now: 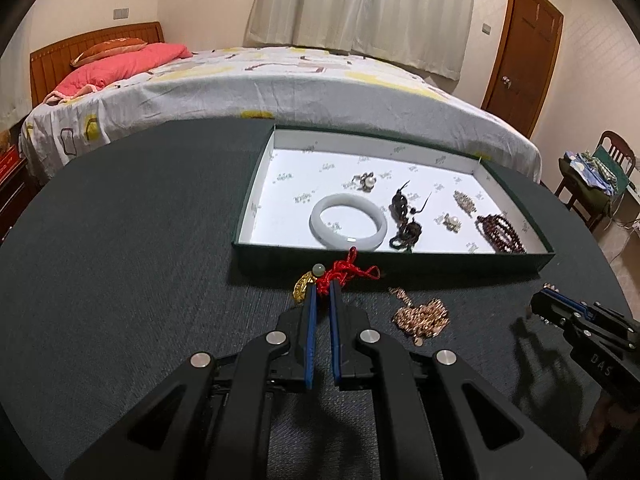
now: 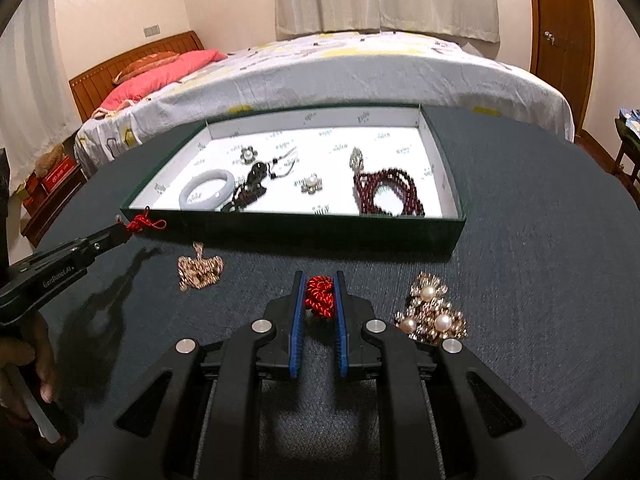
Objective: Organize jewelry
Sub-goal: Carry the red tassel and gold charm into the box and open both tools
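Holding a red cord charm (image 1: 344, 274) by its knot, the left tongs (image 1: 323, 294) are closed on it near the box (image 1: 400, 266), at its 6 o'clock edge. The right tongs (image 2: 318, 294) grip another red knot (image 2: 320, 296) on the bench (image 2: 520, 280). Both are light and soft; the knot seems the safest hold.

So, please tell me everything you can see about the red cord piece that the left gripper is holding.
The red cord piece is a knotted, braided red string with small loops, tied to a pale round bead and a golden charm. It looks like a woven cord ornament. The left gripper is shut on its knot, just in front of the near wall of the green tray, outside it. The charm hangs at the left side of the fingers, above the dark table cloth. Whether it touches the cloth cannot be told.
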{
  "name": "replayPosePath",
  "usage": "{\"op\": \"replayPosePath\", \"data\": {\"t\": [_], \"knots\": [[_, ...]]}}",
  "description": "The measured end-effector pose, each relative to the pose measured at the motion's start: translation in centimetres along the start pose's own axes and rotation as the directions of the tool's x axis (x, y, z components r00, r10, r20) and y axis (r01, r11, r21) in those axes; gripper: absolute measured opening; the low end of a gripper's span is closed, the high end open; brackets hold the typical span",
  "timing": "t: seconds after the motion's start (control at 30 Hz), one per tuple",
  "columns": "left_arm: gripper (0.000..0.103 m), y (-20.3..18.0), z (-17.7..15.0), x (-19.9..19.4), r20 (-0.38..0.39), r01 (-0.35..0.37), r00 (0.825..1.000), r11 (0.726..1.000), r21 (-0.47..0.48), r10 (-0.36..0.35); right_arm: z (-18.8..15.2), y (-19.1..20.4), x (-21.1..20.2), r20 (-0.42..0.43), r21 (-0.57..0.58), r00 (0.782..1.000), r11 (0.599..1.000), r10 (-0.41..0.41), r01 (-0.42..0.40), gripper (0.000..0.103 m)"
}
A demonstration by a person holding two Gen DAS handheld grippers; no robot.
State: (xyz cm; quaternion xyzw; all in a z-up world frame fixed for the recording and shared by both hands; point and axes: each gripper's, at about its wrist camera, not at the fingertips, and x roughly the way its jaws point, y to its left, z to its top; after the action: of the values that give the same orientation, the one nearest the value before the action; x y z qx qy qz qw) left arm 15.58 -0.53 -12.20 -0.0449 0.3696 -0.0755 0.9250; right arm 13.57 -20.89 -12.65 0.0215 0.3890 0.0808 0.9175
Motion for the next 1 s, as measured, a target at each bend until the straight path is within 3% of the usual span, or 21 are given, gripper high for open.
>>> {"op": "replayPosePath", "data": {"t": [0.57,1.0], "knots": [[0.007,-2.2,5.1,-1.1,0.118,0.061,0.991,0.997,0.043,-0.066,5.2,-0.7,-1.9,0.154,-0.003,0.988,1.0,-0.007,0.007,0.014],[0.007,-2.4,10.3,4.1,0.16,0.031,0.986,0.998,0.052,-0.038,10.9,-2.1,1.1,0.249,-0.001,0.968,0.999,-0.039,0.041,0.014]]}}
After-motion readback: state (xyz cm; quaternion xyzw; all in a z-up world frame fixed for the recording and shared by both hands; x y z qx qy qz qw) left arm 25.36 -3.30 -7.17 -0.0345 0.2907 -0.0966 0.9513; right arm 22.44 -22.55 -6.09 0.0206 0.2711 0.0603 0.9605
